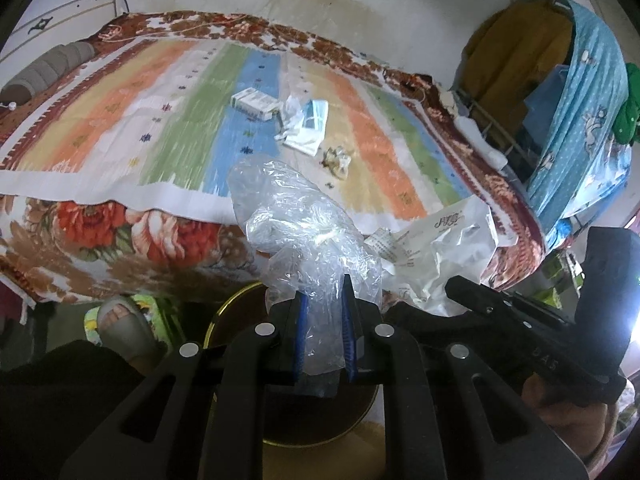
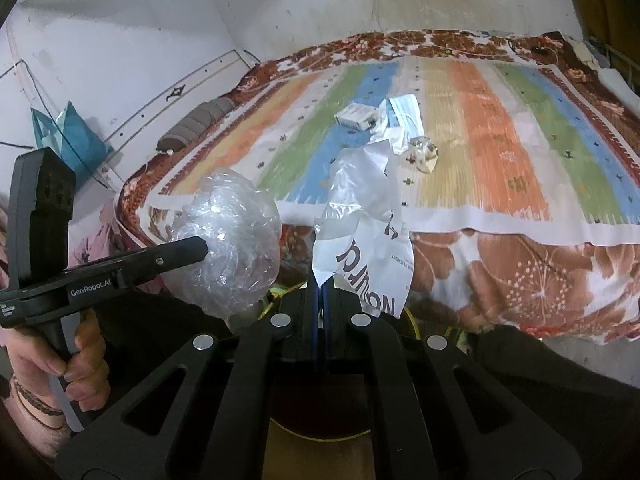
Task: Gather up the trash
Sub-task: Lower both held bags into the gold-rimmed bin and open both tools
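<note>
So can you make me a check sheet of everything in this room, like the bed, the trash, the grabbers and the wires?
Surface: bed with striped cover over a flowered blanket.
Job's things: clear plastic bag in the left gripper; white printed wrapper in the right gripper; a round dark bin sits below both.
Clutter: small box, face mask, white scraps, crumpled wrapper on the bed.
Grippers: left shut on the bag, right shut on the wrapper.
Cables: thin cord hanging from a wall socket.
Surroundings: stained wall, blue cloth over a rack, teal bag, a sandalled foot.
</note>
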### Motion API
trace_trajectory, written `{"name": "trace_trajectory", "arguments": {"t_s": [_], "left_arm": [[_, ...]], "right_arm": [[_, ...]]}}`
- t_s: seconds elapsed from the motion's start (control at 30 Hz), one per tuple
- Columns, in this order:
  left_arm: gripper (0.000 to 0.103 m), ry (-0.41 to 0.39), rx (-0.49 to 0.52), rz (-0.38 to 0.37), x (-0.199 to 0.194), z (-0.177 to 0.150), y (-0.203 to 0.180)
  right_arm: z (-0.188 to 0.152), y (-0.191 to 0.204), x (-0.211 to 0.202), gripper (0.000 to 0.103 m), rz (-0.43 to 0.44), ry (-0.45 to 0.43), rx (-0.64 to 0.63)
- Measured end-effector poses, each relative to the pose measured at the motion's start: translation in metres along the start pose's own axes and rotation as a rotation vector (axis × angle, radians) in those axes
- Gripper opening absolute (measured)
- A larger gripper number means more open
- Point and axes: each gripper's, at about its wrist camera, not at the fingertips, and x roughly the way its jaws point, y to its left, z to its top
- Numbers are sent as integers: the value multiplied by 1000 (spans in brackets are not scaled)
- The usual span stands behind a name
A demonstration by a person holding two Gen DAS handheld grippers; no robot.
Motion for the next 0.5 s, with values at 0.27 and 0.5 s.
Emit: {"name": "trace_trajectory", "arguments": {"t_s": [0.27,0.5], "left_arm": [[15,86,-27,48,20,-10,2],[15,176,-49,96,42,-19,5]], "right_arm": [[-15,-1,28,1,-19,114,26],[-31,0,56,1,-21,237,58]]}}
